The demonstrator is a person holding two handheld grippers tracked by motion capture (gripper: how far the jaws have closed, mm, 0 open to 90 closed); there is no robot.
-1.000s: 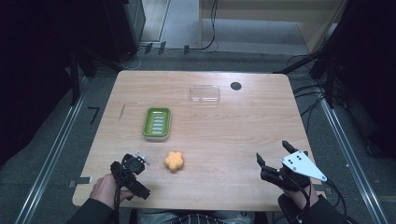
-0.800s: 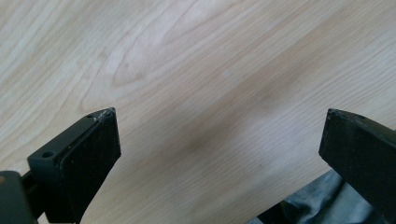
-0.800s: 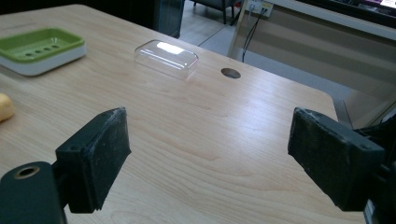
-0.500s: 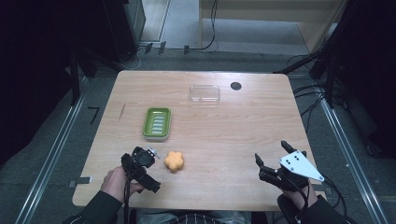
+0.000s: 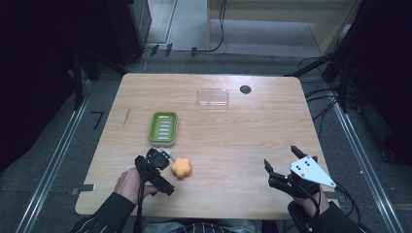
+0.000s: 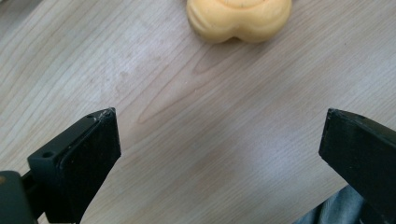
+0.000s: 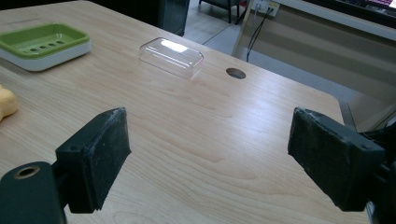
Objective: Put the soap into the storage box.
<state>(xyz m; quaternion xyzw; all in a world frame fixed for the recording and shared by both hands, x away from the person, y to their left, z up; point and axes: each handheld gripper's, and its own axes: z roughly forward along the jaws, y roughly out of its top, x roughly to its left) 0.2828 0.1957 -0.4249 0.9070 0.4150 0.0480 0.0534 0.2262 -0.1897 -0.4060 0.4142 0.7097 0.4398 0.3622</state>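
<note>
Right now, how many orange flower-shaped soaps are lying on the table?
1. The orange soap lies near the table's front edge, just right of the open left gripper and in front of the green soap dish. Nothing appears to hide another.

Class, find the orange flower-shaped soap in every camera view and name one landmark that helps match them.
High view: orange soap lower left, beside the left gripper.
Left gripper view: top centre, ahead of open jaws.
Right gripper view: far left edge.
Shared landmark: green soap dish.

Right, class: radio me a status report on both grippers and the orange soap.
Left gripper open, short of orange soap. Right gripper open, holding nothing. Bare table between the left jaws and the soap.
</note>
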